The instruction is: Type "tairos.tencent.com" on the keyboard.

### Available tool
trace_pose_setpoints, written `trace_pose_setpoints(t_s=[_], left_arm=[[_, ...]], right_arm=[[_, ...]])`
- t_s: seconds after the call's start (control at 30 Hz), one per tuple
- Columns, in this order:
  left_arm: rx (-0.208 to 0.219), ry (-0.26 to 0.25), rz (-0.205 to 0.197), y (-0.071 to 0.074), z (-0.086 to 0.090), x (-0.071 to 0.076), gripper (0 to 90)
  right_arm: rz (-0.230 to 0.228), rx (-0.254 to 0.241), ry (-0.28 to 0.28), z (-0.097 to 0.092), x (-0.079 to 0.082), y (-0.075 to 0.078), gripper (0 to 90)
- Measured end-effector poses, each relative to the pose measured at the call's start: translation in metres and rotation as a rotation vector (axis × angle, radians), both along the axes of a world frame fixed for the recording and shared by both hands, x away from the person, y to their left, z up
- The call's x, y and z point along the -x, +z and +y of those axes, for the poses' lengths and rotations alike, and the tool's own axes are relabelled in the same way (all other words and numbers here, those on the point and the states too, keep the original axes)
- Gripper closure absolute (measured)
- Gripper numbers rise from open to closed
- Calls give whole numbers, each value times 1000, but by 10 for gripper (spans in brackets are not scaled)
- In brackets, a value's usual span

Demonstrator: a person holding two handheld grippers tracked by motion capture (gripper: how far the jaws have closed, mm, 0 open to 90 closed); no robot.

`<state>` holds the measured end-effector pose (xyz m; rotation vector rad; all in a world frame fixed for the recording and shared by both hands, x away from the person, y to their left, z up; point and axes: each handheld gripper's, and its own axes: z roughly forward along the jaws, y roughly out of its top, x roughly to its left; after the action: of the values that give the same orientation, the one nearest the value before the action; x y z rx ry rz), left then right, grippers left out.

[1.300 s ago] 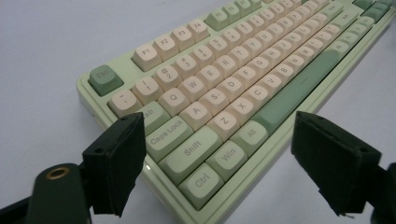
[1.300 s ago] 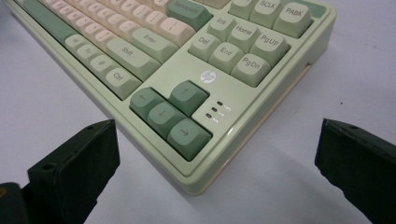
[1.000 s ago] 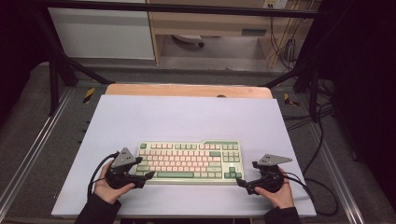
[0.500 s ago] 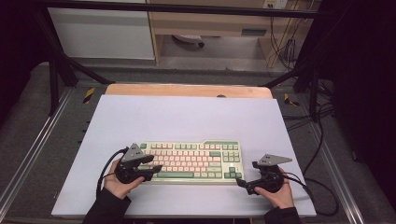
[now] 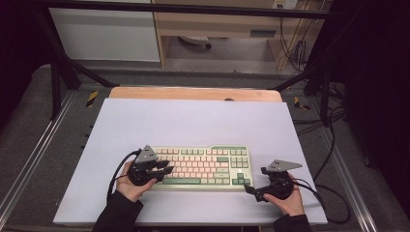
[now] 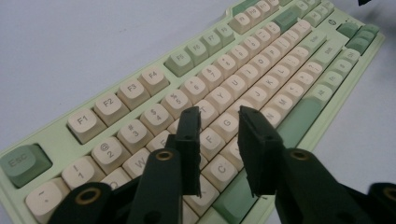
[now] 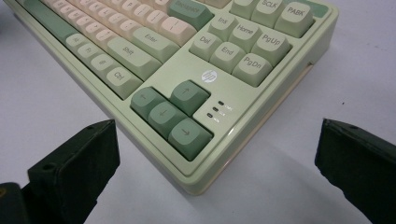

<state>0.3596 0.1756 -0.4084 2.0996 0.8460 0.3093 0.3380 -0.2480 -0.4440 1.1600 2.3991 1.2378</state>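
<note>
Keyboard [image 5: 203,166] lies on the mat [image 5: 193,121], toward the near edge, long side parallel to it. Mat rests on the table [image 5: 193,93], whose far strip shows behind it. Left gripper [image 5: 162,167] sits over the keyboard's left end, above the letter keys [image 6: 219,126], no key between its tips; jaws have just been closing. Right gripper [image 5: 251,190] lies on the mat just off the keyboard's near right corner, the corner with the arrow keys [image 7: 173,112] between its spread jaws, untouched. Cables [image 5: 333,193] trail off the mat's right side
</note>
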Motion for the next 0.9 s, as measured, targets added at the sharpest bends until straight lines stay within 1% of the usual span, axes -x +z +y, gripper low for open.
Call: trace_pose_setpoints(t_s=[0.07,0.2,0.3,0.43,0.6,0.67,0.9], left_arm=[[0,2,0,-1,-3,-2,748],[-4,6,1,-2,-7,-5,807],[-10,8,-3,-3,-10,-7,847],[-17,12,2,-4,-15,-11,888],[-21,11,2,-7,-21,-14,900],[-23,14,8,-8,-23,-16,900],[-32,37,15,-14,-27,-22,900]], right_arm=[[0,1,1,0,0,0,5],[1,0,-1,0,0,0,5],[0,1,0,0,0,0,5],[-4,0,1,0,0,0,5],[-3,0,3,-1,0,0,5],[-3,2,5,-1,0,0,5],[-1,1,3,0,0,0,5]])
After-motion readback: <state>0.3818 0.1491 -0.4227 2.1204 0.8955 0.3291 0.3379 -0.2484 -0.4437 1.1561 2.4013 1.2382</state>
